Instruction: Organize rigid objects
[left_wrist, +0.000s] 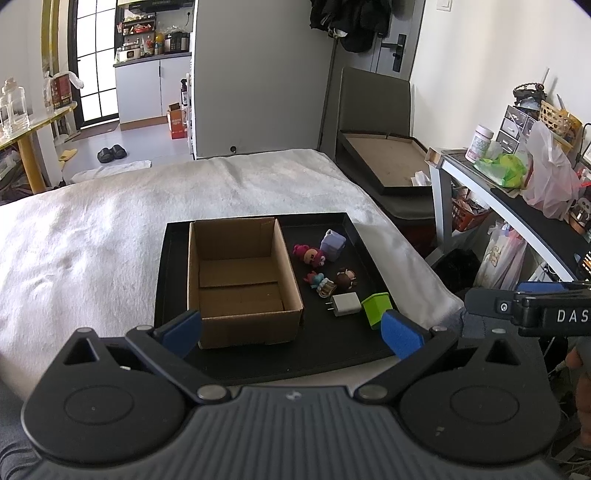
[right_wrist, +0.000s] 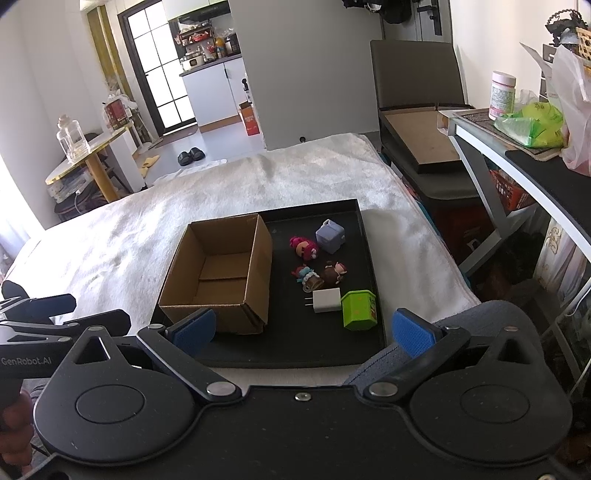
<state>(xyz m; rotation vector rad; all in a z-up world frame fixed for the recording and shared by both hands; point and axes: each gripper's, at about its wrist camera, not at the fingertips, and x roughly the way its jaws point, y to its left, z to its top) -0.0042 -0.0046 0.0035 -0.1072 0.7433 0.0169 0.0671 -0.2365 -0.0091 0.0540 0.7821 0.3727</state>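
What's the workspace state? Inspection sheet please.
Surface: black rectangular tray on a white fluffy blanket.
Job's things: open brown cardboard box, empty, on the tray's left half; beside it a lilac cube toy, pink-haired doll head, teal-haired figurine, brown doll head, white plug charger, green cube box.
Clutter: nothing seen on the tray.
Grippers: left gripper and right gripper both open, holding nothing.
Cables: nothing seen near the tray.
Surroundings: grey chair, crowded side desk.

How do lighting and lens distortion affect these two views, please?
Left wrist view: fisheye bends the room edges, the glass door is blown out, and the black tray stays dark. Right wrist view: the same curvature, sunlight washes out the white blanket, and the cardboard box stays sharp.
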